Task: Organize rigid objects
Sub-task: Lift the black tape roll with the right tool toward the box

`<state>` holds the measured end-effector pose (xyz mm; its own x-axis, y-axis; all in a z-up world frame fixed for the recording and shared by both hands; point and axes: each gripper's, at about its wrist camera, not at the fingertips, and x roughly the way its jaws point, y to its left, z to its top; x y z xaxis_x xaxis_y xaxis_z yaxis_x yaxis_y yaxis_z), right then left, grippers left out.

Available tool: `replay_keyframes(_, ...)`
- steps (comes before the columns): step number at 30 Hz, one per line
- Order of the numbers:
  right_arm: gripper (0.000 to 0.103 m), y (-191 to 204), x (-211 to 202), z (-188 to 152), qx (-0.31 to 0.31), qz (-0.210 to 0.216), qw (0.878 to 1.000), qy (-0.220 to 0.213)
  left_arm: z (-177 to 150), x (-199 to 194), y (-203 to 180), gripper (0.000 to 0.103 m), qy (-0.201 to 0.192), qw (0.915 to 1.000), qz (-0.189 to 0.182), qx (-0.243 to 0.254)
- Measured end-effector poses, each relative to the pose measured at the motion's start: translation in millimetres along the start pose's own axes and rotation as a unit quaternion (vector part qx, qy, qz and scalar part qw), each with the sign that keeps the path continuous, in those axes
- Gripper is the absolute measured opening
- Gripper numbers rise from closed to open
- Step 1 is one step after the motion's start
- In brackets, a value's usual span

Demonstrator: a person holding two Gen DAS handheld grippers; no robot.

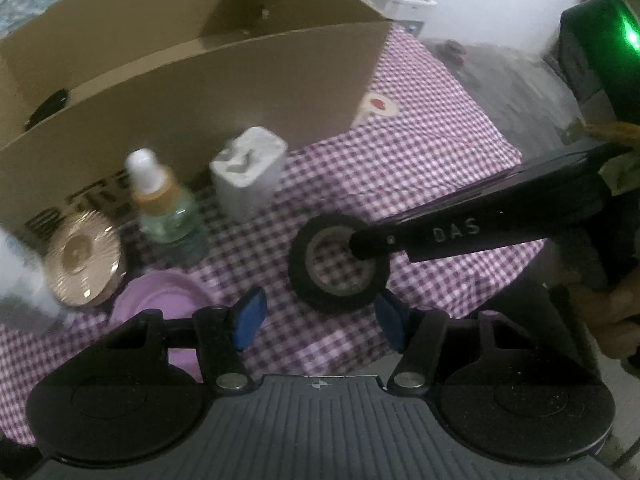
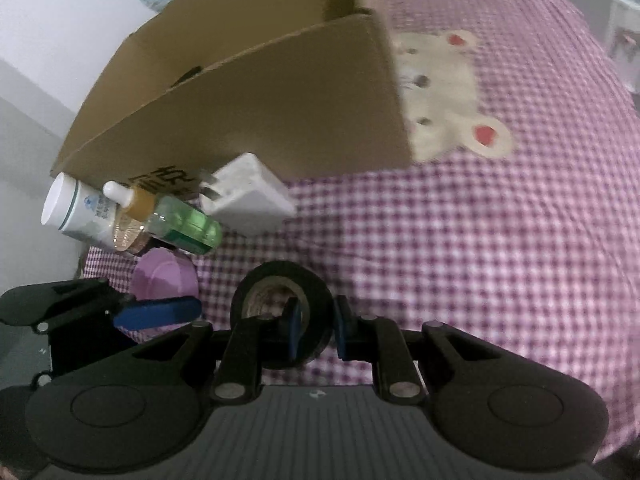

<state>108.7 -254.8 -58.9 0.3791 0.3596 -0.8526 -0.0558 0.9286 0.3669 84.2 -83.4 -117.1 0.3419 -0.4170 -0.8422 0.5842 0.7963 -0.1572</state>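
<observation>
My right gripper (image 2: 316,330) is clamped on the wall of the black tape roll (image 2: 280,304), one finger inside its core. The roll lies on the checked bedcover (image 2: 480,240), near the cardboard box (image 2: 280,100). My left gripper (image 1: 318,318) hangs open just beside it, holding nothing.

light: dim, soft | blur: cardboard box (image 1: 240,92) smeared | edges: fisheye-bent, dark corners | glare: green lamp

Purple gingham bedcover (image 2: 480,240), bear motif (image 2: 444,92); white wall (image 2: 60,20).
</observation>
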Motion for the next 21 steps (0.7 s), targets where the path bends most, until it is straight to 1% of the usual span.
replay_keyframes(4, 0.018, -16, -8, -6, 0.027, 0.009, 1.000, -0.001, 4, 8, -13, 0.066, 0.009, 0.9996, -0.005, 0.028)
replay_keyframes(7, 0.018, -21, -9, -7, 0.038, 0.019, 0.999, -0.002, 6, 14, -19, 0.066, 0.014, 0.9991, 0.000, 0.041)
replay_keyframes(12, 0.018, -21, -10, -7, 0.032, 0.020, 0.999, -0.005, 11, 21, -20, 0.067, 0.019, 0.9988, 0.012, 0.043)
replay_keyframes(21, 0.018, -20, -8, -8, 0.040, 0.026, 0.999, -0.010, 18, 29, -22, 0.067, 0.027, 0.9986, 0.005, 0.045)
